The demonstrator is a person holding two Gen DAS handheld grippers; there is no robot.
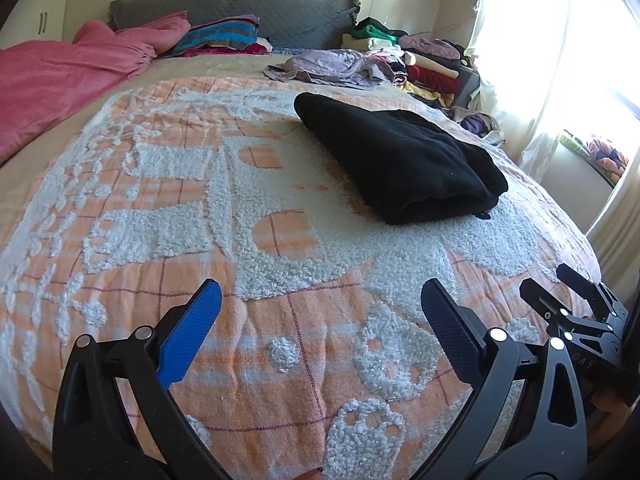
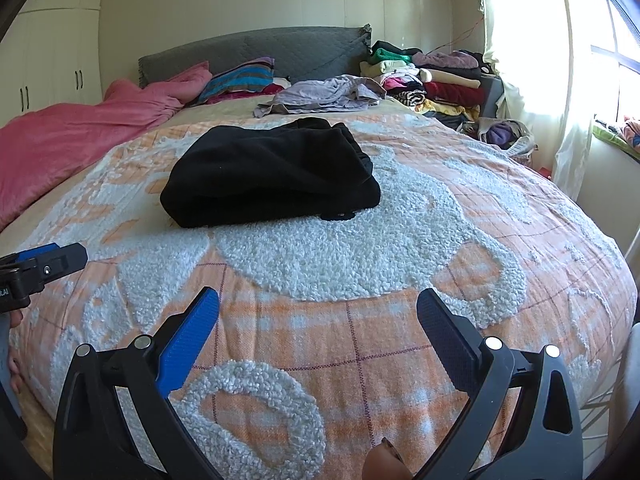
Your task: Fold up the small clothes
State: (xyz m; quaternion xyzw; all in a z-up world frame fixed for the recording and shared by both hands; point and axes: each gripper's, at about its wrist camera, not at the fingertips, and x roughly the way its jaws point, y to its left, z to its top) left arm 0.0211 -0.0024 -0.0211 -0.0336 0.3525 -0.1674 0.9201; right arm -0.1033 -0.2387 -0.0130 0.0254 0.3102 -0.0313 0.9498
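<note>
A black garment (image 1: pixel 400 160) (image 2: pixel 272 172) lies folded in a thick rectangle on the orange and white bedspread (image 1: pixel 280 240) (image 2: pixel 360 264). My left gripper (image 1: pixel 320 300) hovers open over the spread, well short of the garment, which sits ahead and to its right. My right gripper (image 2: pixel 318 306) is open too, nothing between its fingers, with the garment ahead and slightly left. The right gripper (image 1: pixel 560 284) shows at the lower right of the left wrist view. The left gripper's tip (image 2: pixel 52 258) shows at the left edge of the right wrist view.
A lilac garment (image 1: pixel 332 66) (image 2: pixel 324 94) lies crumpled near the headboard. A stack of folded clothes (image 1: pixel 420 56) (image 2: pixel 436 76) stands at the far right corner. A pink blanket (image 1: pixel 60 80) (image 2: pixel 80 132) covers the left side, with a striped pillow (image 1: pixel 220 36). A curtain and window are on the right.
</note>
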